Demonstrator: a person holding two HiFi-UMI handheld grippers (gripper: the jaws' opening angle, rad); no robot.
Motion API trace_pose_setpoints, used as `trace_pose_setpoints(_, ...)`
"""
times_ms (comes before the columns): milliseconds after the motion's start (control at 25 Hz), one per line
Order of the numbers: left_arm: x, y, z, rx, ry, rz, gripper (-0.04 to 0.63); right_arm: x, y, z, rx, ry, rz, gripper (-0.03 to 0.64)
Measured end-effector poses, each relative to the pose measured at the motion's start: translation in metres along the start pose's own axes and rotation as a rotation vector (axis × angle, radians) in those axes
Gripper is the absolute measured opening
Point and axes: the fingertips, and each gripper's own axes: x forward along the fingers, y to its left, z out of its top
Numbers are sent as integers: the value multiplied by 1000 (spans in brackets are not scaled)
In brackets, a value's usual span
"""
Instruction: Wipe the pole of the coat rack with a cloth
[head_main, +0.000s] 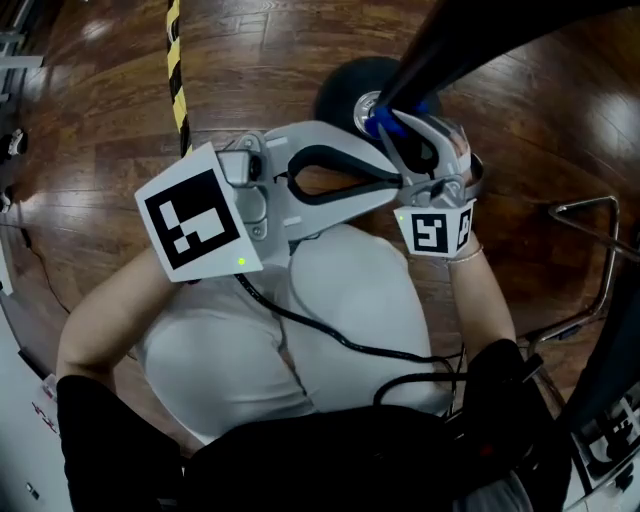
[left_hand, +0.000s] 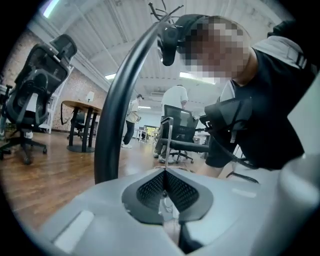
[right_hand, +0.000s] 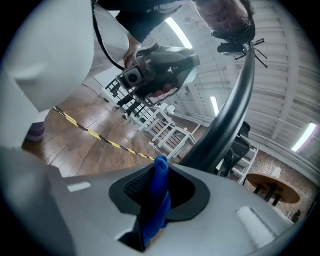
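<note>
Right gripper (right_hand: 160, 164): jaws clamped on the blue cloth (right_hand: 156, 200), which sticks up through the gap. Coat rack pole (right_hand: 235, 107) runs just right of those jaws. In the head view the cloth is bunched at the low end of the pole, just above the round base (head_main: 345, 88); can't confirm contact.

Left gripper (left_hand: 165, 175): jaws together, nothing between them. The pole passes just left of them, not gripped. In the head view the left gripper reaches across to end right beside the right one.

Wooden floor (head_main: 270, 60) below, yellow-black tape (head_main: 177, 70) across it.
</note>
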Motion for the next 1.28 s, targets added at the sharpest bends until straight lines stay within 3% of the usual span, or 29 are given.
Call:
trace_pose_setpoints(120, -3, 0, -18, -47, 28, -22, 5, 5, 17, -16, 35, 33, 5, 64)
trace_pose_setpoints(240, -3, 7, -31, -81, 24, 8, 5, 7, 38, -38, 38, 62, 32, 64)
trace_pose_setpoints(640, -5, 17, -25, -66, -18, 82, 5, 12, 105, -122, 90, 237, 164, 64)
trace_pose_setpoints(760, -6, 17, -24, -46, -23, 91, 5, 6, 108, -142, 182, 303, 145, 63)
trace_pose_setpoints(880, -7, 20, -24, -43, -25, 95, 5, -11, 81, -167, 443, 365, -19, 64)
trace_pose_setpoints(1000, -10, 24, -20, -39, -44, 98, 5, -24, 37, -188, 904, 293, -233, 64)
trace_pose_setpoints(1120, -6, 20, -21, -39, -45, 95, 5, -26, 20, -192, 1261, 142, -297, 64)
trace_pose_setpoints(1280, -20, 30, -17, -38, -56, 93, 5, 0, 24, -197, 1550, 58, -357, 64)
